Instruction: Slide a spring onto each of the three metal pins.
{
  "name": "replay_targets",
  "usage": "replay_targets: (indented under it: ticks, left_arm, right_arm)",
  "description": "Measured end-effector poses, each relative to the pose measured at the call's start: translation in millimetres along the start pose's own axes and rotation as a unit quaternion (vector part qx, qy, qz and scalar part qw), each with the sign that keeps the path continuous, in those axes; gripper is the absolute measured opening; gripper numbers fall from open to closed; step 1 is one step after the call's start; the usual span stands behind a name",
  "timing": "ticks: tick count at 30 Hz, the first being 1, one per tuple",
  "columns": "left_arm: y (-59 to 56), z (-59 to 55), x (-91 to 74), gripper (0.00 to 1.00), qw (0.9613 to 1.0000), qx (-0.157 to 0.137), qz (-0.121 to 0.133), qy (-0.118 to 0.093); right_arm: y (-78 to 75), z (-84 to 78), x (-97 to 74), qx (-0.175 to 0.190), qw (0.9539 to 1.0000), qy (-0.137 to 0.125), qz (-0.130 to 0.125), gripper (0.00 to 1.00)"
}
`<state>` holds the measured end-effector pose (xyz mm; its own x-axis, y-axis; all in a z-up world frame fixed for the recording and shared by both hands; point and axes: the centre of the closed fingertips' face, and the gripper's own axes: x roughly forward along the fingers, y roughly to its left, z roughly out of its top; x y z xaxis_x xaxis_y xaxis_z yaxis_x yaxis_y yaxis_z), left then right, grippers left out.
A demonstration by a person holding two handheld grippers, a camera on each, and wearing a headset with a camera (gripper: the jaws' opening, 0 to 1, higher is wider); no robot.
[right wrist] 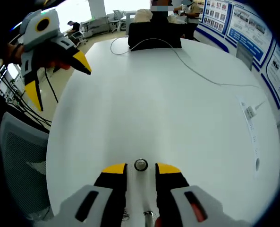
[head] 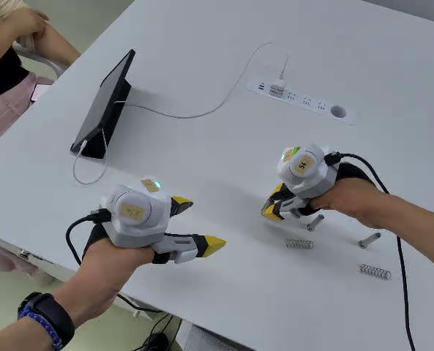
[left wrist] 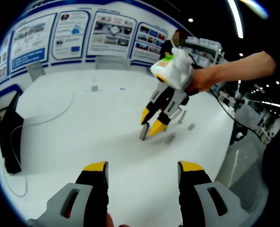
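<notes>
Nearest me, the left gripper [head: 198, 223] hangs just above the table [head: 202, 131] with its jaws spread wide and nothing between them; it is well apart from the work. I find the right gripper [head: 273, 205] tipped down toward the table, its jaws drawn close and pinching the held pin [right wrist: 140, 164], which appears end-on as a round metal face between the yellow tips in the right gripper view. The left gripper view shows that pin's lower end at or just above the table; I cannot tell which, nor whether it carries a spring. A second pin [head: 315, 221] lies just beside the right gripper, and a third pin [head: 369, 239] lies further toward the person's right forearm. The near spring [head: 299, 243] lies loose just below the second pin; the far spring [head: 375, 272] lies near the third pin. Both lying pins look bare. I judge the task to be at its first pin: pin secured, spring not yet fetched. The next move calls for the left gripper to cross over, pinch the near spring by its coils, line its bore up with the held pin and slide it on.
</notes>
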<state>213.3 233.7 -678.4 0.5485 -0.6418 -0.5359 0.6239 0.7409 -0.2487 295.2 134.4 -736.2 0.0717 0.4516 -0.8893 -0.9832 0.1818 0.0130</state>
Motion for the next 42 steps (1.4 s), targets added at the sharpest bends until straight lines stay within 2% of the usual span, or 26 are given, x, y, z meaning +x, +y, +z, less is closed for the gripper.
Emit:
replay_targets:
  ticks: [5, 8, 11, 15, 18, 24, 27, 31, 34, 42]
  left_arm:
    - [-2.2, 0.4, 1.0, 0.6, 1.0, -0.006, -0.001, -0.002]
    - [-4.3, 0.6, 1.8, 0.6, 0.9999, -0.013, -0.002, -0.005]
    - [-7.3, 0.9, 1.5, 0.61, 0.9999, -0.013, -0.004, -0.005]
    - [-10.2, 1.3, 1.1, 0.61, 0.9999, -0.013, -0.006, -0.005]
    - [-12.1, 1.7, 1.5, 0.61, 0.9999, -0.011, -0.006, -0.005]
    - [-16.2, 3.5, 1.0, 0.61, 0.9999, -0.01, -0.007, -0.005]
    - [-17.9, 3.3, 0.9, 0.61, 0.9999, -0.009, -0.009, -0.003]
    - [-19.4, 2.8, 1.2, 0.61, 0.9999, -0.009, -0.01, -0.002]
    - [-19.5, 3.4, 2.4, 0.61, 0.9999, -0.007, -0.01, 0.0]
    - [-22.9, 8.1, 7.0, 0.61, 0.9999, 0.001, -0.016, 0.003]
  right_arm:
    - [0.0, -3.5, -10.5, 0.019, 0.9997, -0.016, -0.009, 0.31]
    - [3.9, -4.0, -15.2, 0.034, 0.9988, -0.032, -0.011, 0.35]
    - [7.2, -5.4, -19.8, 0.038, 0.9985, -0.037, -0.016, 0.4]
    - [10.1, -6.3, -23.9, 0.048, 0.9976, -0.045, -0.022, 0.41]
    - [13.2, -3.8, -26.3, 0.069, 0.9951, -0.064, -0.028, 0.44]
    - [15.5, -7.2, -30.9, 0.088, 0.9917, -0.079, -0.051, 0.46]
    - [17.2, -9.4, -33.3, 0.101, 0.9896, -0.086, -0.055, 0.47]
    - [19.1, -10.0, -40.5, 0.121, 0.9849, -0.105, -0.065, 0.48]
    - [21.3, -12.0, -44.8, 0.136, 0.9816, -0.117, -0.066, 0.49]
    - [27.4, -16.2, -55.0, 0.149, 0.9772, -0.134, -0.07, 0.54]
